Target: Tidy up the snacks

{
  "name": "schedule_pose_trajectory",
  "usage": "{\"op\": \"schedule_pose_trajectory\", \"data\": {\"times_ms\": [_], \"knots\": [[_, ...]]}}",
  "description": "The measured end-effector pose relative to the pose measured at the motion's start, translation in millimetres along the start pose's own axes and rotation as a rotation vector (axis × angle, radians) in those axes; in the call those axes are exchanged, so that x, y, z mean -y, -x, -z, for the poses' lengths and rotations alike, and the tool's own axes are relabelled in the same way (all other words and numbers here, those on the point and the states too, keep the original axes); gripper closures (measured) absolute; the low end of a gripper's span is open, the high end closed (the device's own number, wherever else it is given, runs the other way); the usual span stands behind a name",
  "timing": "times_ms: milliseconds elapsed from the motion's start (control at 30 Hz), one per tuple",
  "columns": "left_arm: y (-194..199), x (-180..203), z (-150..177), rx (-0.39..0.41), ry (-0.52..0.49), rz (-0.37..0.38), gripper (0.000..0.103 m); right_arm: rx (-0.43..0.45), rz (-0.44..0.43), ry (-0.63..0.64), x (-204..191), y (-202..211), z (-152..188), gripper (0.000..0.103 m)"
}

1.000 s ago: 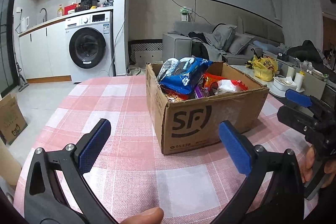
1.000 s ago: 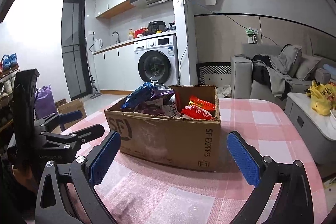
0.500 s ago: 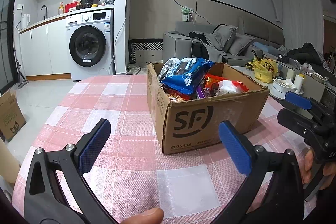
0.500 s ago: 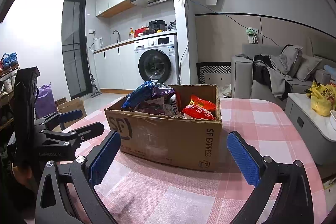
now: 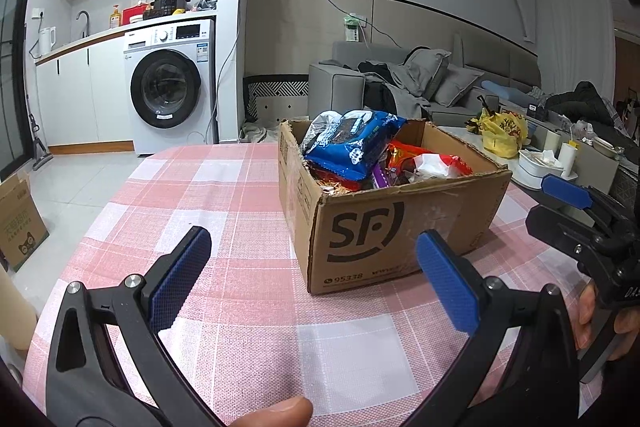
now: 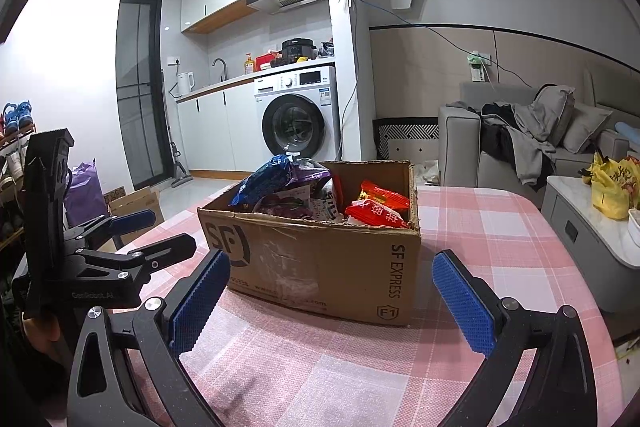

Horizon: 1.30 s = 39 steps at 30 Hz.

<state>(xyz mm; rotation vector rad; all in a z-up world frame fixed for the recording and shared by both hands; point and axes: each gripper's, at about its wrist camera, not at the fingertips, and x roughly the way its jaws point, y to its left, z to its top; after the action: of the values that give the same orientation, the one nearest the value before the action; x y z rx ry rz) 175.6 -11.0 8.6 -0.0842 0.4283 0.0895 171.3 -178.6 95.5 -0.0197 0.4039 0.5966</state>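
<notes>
On the pink-and-white checked tablecloth [image 5: 224, 211] stands the open brown cardboard shipping box [image 5: 384, 227], and every snack in sight lies inside it: a big blue crinkly bag [image 5: 352, 143] heaped highest at the box's far-left corner, a red foil packet [image 6: 376, 211] against its right-hand wall, and purple and white wrappers jammed between them. No snack lies on the cloth around the box. The left gripper [image 5: 316, 275] hangs just short of the box's near corner with its blue-padded fingers spread wide and nothing between them; the right gripper [image 6: 332, 299] faces the box's long printed side, likewise wide and empty. A full box fits either a pile waiting to be sorted out or one just packed, so the pictures do not settle which. The risks come from the heap itself: the blue bag rides above the rim, and a nudge to the box wall could tip it out over the far-left edge. Packets are slippery and puffed with air, so a pinch near a corner may slide off, while a hard squeeze could crush what is inside. The two grippers also sit close beside the box's near side, and reaching in together could knock them against each other.
</notes>
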Motion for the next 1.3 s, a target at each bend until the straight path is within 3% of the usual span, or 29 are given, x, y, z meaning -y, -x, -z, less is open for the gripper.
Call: {"op": "schedule_pose_trajectory", "data": {"times_ms": [1300], "knots": [[1.0, 2.8, 0.4, 0.005, -0.005, 0.007, 0.0, -0.001, 0.0, 0.0, -0.3, 0.0, -0.2, 0.0]]}}
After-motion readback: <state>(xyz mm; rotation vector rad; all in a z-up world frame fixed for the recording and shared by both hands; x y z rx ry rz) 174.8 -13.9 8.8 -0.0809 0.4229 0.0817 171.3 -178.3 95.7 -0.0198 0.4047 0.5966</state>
